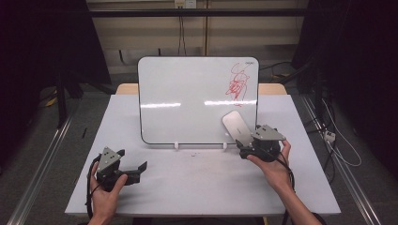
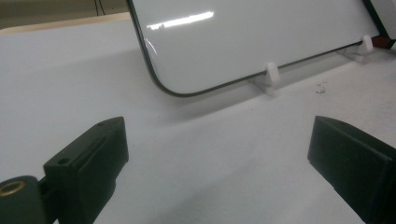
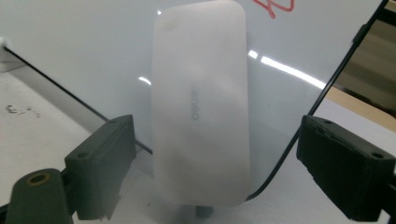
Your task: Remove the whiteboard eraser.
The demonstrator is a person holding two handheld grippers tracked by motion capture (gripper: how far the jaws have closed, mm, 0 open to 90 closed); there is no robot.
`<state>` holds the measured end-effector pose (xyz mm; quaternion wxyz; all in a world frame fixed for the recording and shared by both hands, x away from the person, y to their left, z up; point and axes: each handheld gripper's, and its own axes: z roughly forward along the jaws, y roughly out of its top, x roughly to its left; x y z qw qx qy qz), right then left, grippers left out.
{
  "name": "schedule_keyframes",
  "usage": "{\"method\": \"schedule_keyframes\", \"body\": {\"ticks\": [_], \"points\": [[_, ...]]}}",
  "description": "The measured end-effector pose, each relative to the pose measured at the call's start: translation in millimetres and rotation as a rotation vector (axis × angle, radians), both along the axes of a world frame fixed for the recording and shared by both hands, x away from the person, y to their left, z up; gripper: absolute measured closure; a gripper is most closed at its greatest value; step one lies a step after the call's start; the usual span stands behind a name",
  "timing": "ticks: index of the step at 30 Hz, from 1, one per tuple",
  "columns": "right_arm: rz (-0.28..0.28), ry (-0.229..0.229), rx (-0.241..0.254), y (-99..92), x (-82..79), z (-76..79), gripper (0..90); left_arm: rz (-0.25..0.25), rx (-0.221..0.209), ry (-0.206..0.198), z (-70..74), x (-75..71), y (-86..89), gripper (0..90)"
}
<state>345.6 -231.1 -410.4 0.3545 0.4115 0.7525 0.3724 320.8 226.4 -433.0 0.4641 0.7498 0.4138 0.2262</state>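
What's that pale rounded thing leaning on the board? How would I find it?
Find the upright white whiteboard on the grey table. Near its lower right corner, under the red scribble, sits a pale grey rounded-rectangle eraser. It is the one solid object on the board.

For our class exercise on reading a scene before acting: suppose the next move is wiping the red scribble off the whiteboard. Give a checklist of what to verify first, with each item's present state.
1. Eraser lies between the right gripper jaws: ok.
2. Right jaws closed on the eraser: not ok; gaps show on both sides in the right gripper view.
3. Red scribble reachable: ok; it sits at the upper right of the whiteboard, above the eraser.
4. Whiteboard standing on its white feet: ok.
5. Left gripper out of the way: ok; open and empty, low over the table at the left.
6. Which face of the eraser meets the board: cannot tell.
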Motion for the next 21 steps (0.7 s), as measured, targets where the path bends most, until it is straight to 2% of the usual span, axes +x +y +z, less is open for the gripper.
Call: {"method": "schedule_keyframes", "body": {"ticks": [3,6,7,9,13,18,21], "points": [[-0.015,-0.006,-0.005,2.6,1.6,1.8,11.4,-0.001,-0.004,0.011,-1.6,0.2,2.2,5.0],[-0.004,0.015,-0.009,7.2,3.4,5.2,14.5,0.001,-0.007,0.008,-1.7,0.7,3.6,5.0],[-0.001,0.010,-0.032,11.4,5.0,6.0,16.3,-0.001,-0.006,0.007,-1.4,0.6,3.8,5.0],[0.006,0.000,-0.034,14.6,8.1,6.4,18.6,-0.001,-0.006,0.000,-0.3,-0.4,3.8,5.0],[0.026,0.016,-0.067,22.7,13.9,4.8,16.4,-0.005,0.003,-0.003,1.3,-0.9,3.9,5.0],[0.014,0.001,-0.113,28.5,17.8,4.4,19.2,-0.007,0.000,-0.003,0.6,-0.6,1.9,5.0],[0.003,-0.008,-0.114,28.3,20.3,3.3,22.1,-0.004,-0.004,-0.001,0.5,-0.6,2.3,5.0]]}}
